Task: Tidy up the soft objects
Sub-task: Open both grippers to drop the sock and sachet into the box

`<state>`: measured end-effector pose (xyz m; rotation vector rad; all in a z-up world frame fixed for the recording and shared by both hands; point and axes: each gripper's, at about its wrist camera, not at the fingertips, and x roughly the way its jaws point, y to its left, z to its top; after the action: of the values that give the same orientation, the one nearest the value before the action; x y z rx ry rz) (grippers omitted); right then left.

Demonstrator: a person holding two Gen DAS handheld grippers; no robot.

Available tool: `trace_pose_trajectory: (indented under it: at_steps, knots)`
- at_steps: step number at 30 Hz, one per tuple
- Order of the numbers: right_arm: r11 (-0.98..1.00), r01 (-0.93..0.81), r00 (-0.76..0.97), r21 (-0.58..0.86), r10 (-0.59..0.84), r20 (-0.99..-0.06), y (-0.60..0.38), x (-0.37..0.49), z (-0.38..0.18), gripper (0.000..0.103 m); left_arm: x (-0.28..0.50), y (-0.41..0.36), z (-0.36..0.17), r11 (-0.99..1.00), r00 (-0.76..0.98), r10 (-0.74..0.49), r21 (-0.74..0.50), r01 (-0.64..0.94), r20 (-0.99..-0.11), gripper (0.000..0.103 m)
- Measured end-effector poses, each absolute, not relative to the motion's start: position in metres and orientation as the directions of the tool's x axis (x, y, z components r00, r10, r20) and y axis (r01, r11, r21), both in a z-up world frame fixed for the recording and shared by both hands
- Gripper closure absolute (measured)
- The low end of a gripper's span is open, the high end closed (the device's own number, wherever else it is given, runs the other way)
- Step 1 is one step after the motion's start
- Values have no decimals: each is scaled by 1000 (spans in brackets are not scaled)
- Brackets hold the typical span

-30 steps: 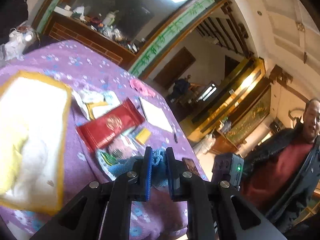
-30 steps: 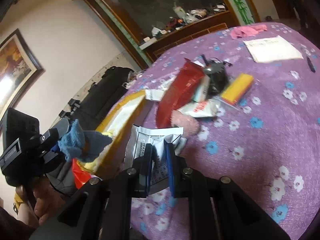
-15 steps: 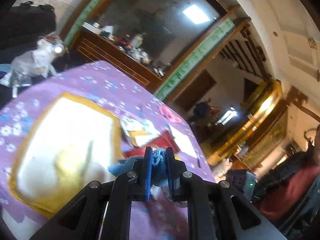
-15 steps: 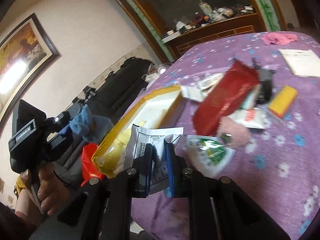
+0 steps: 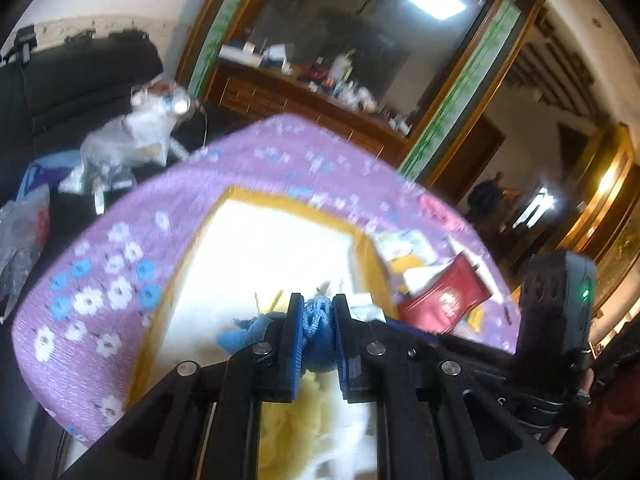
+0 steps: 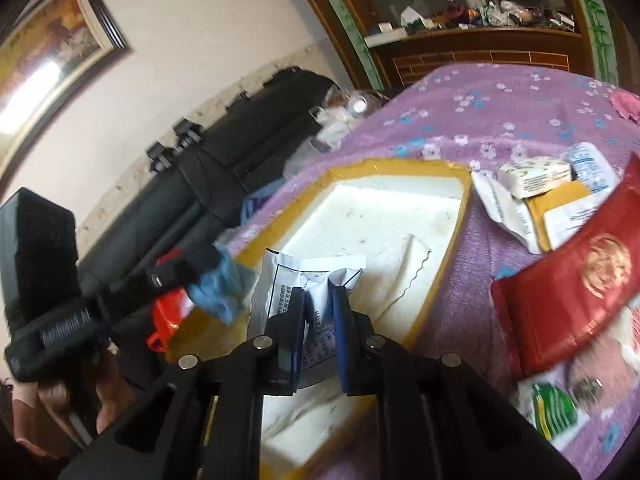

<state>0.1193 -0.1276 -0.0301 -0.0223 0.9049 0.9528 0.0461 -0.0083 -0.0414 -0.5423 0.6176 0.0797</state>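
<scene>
My left gripper (image 5: 316, 308) holds a bunched blue cloth (image 5: 316, 332) between its pads, and its jaws are opening slightly. It hangs just above a white foam tray with a yellow rim (image 5: 260, 248), where a yellow soft item (image 5: 288, 420) lies. In the right wrist view the blue cloth (image 6: 220, 284) hangs over the tray's near left corner. My right gripper (image 6: 318, 300) is shut on a white printed packet (image 6: 304, 276) above the tray (image 6: 384, 204).
The tray sits on a purple flowered tablecloth (image 6: 500, 112). To its right lie a red packet (image 6: 568, 284), small white packets (image 6: 536, 176) and a green packet (image 6: 556, 408). A pink cloth (image 6: 626, 104) lies far right. A black sofa (image 6: 240, 152) stands left of the table.
Both grippers have swung left from the pile of packets to over the tray. The left one sank with the blue cloth; the right one still carries the white packet.
</scene>
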Motion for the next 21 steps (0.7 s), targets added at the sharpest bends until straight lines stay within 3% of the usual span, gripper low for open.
trace_pose_trajectory:
  at_steps: [1, 3, 4, 5, 6, 7, 9, 11, 21]
  knots:
    - [613, -704, 250, 358, 686, -683, -125, 121, -35, 89, 47, -10, -44, 860, 819, -80, -454, -232, -569, 85]
    - [626, -682, 248, 378, 684, -686, -127, 124, -41, 87, 45, -11, -44, 863, 825, -50, -441, -247, -562, 69]
    - [626, -678, 244, 386, 687, -684, -127, 125, -42, 84, 46, -11, -45, 860, 822, -53, -445, -250, -566, 49]
    - [629, -675, 249, 385, 685, -684, -129, 126, -41, 73, 46, -9, -46, 851, 818, -66, -461, -253, -571, 35]
    - [635, -673, 265, 379, 685, -679, -132, 125, -39, 63, 45, -7, -47, 833, 823, -85, -493, -250, -562, 33]
    - [633, -673, 272, 382, 692, -668, -136, 124, -36, 61, 43, -6, -47, 822, 828, -95, -513, -247, -552, 31]
    - [637, -668, 290, 386, 700, -653, -144, 122, -29, 47, 39, -7, -43, 807, 835, -94, -533, -255, -543, 28]
    - [638, -659, 312, 399, 714, -626, -156, 119, -22, 41, 35, -9, -40, 795, 843, -93, -549, -257, -529, 22]
    - [628, -590, 353, 508, 766, -537, -252, 102, -16, 34, 33, -78, -16, 823, 851, -166, -545, -159, -498, 13]
